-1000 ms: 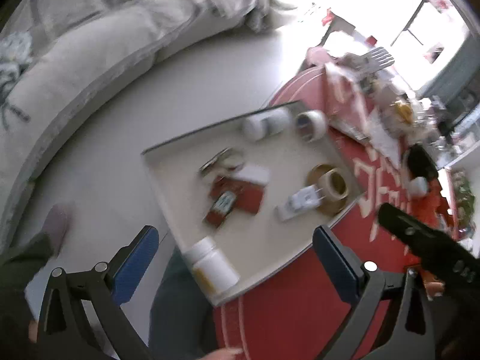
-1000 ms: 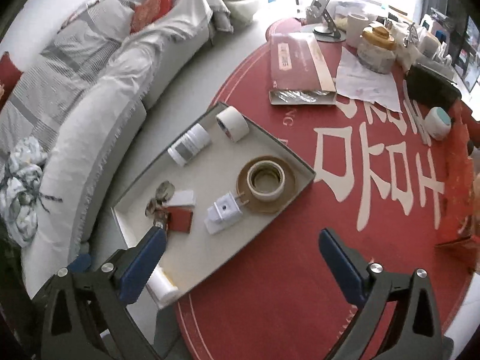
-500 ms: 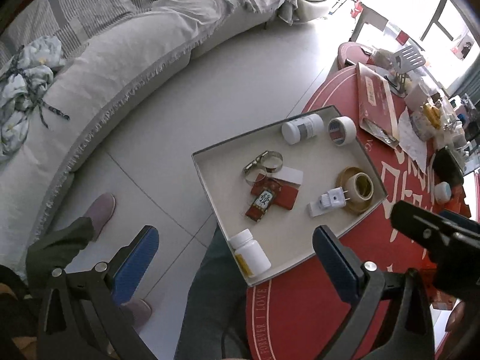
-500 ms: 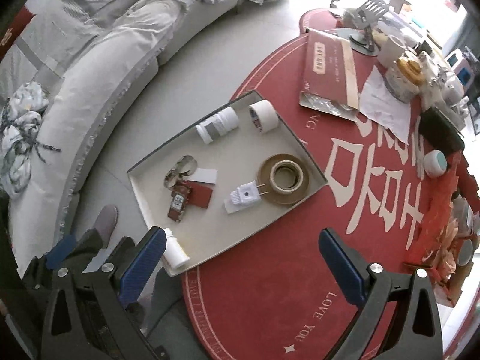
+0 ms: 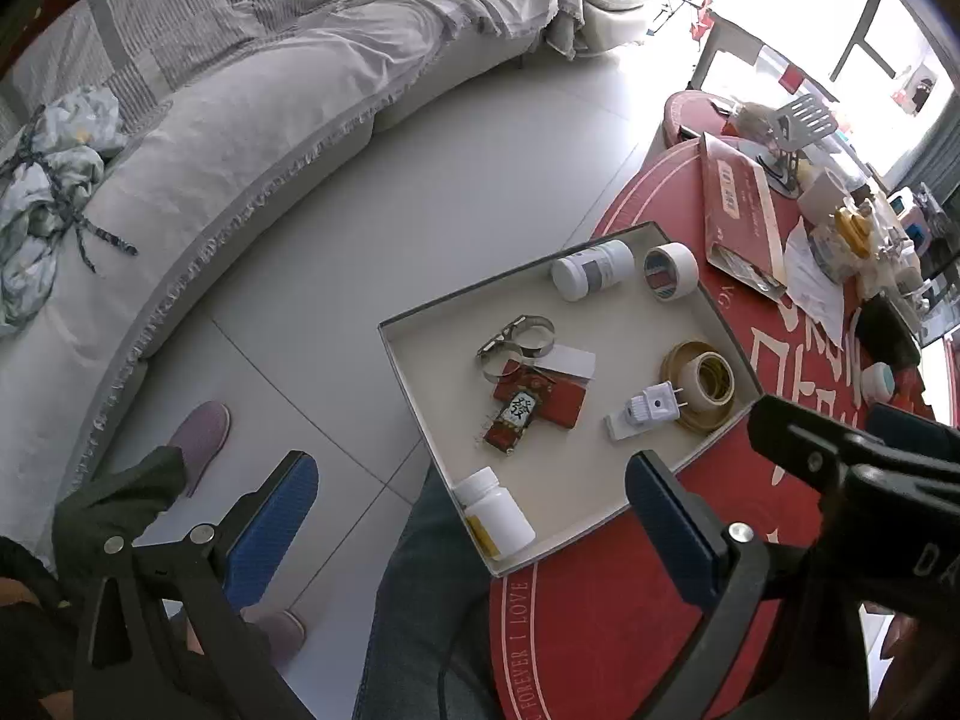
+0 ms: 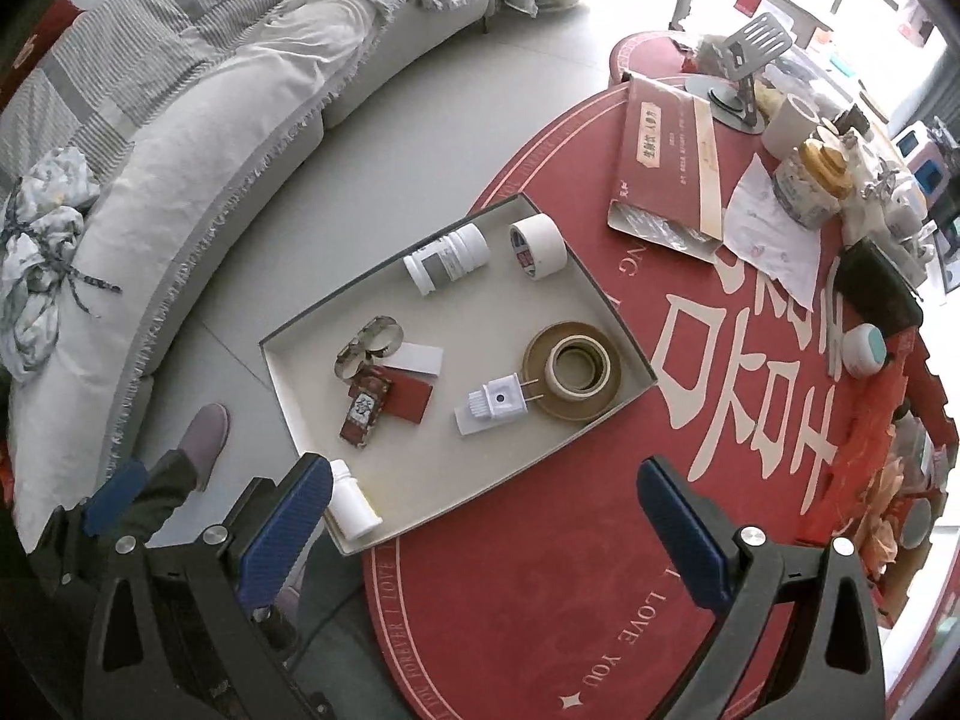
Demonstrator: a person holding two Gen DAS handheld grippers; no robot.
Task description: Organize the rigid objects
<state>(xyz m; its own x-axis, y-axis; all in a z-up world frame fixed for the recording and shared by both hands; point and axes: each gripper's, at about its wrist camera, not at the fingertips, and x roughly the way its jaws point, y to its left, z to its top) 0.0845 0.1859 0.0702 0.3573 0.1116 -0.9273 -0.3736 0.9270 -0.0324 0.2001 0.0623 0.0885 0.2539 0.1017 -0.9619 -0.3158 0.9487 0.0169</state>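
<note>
Hovering wide open and empty, left claw (image 5: 474, 516) and right claw (image 6: 480, 516) overlook cluttered tray (image 6: 300, 384).

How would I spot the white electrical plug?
Find the shallow cream tray at the red table's edge. Near its table-side wall lies a brown tape roll; the white plug lies against it, the only thing with two metal prongs.

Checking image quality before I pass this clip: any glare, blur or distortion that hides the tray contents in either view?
Left wrist: window area at upper right blown out, strong fisheye bending at the edges, tray contents sharp. Right wrist: milder glare at top right, dark vignette in the corners, tray sharp, though a gripper finger overlaps its near corner.
</note>
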